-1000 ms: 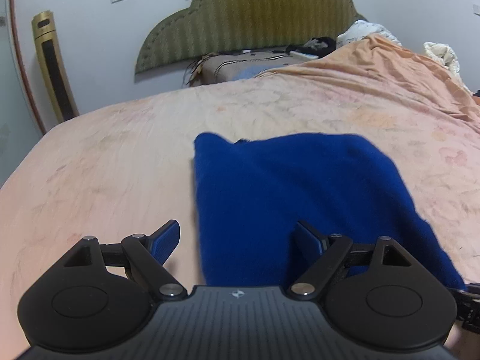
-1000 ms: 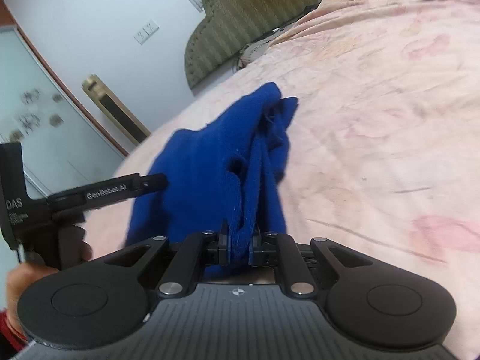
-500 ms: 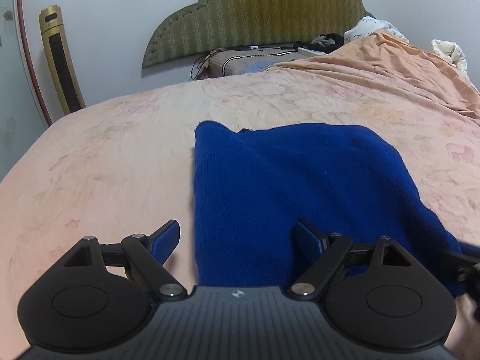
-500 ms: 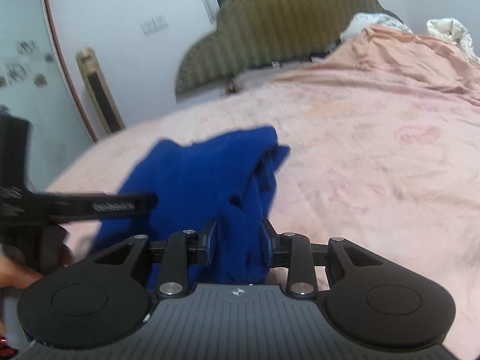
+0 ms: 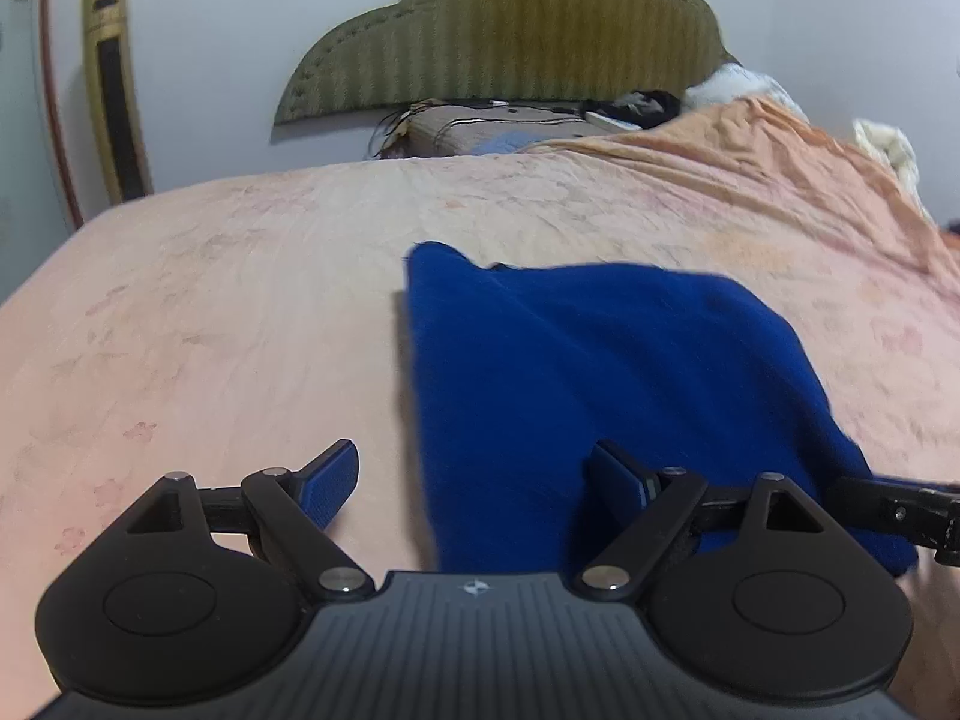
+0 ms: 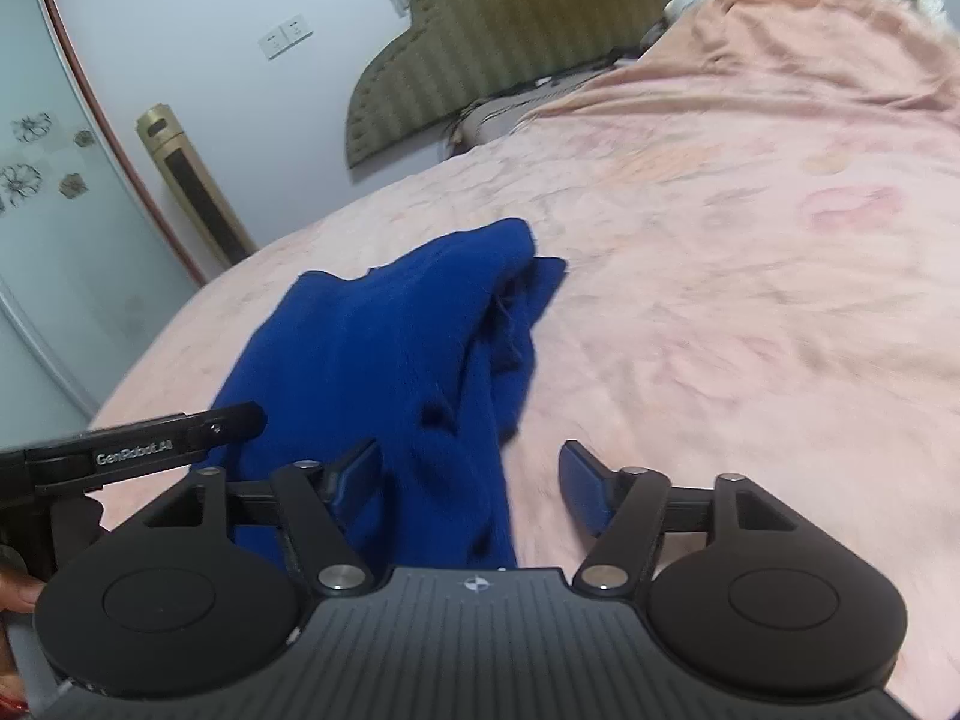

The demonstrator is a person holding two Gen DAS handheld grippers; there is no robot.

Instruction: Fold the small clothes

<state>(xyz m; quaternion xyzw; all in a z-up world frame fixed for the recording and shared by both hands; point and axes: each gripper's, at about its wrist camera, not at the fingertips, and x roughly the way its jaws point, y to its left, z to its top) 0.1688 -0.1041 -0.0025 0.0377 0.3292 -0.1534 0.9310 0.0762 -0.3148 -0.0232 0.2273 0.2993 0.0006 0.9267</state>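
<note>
The right gripper (image 6: pixel 471 489), a second ago clamped on the blue knitted garment (image 6: pixel 390 354), is opening its jaws and lets the cloth fall at lower centre – this fold seems laid – while the left gripper (image 5: pixel 474 480) stays wide open, holding nothing.

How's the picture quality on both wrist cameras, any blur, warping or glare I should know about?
Left wrist view: the headboard and the blue garment are smeared by motion blur, and the fisheye bows the bed into a dome. Right wrist view: tilted, the bedsheet is soft and streaked, the garment slightly sharper. Lighting is dim and even in both, no glare.
</note>
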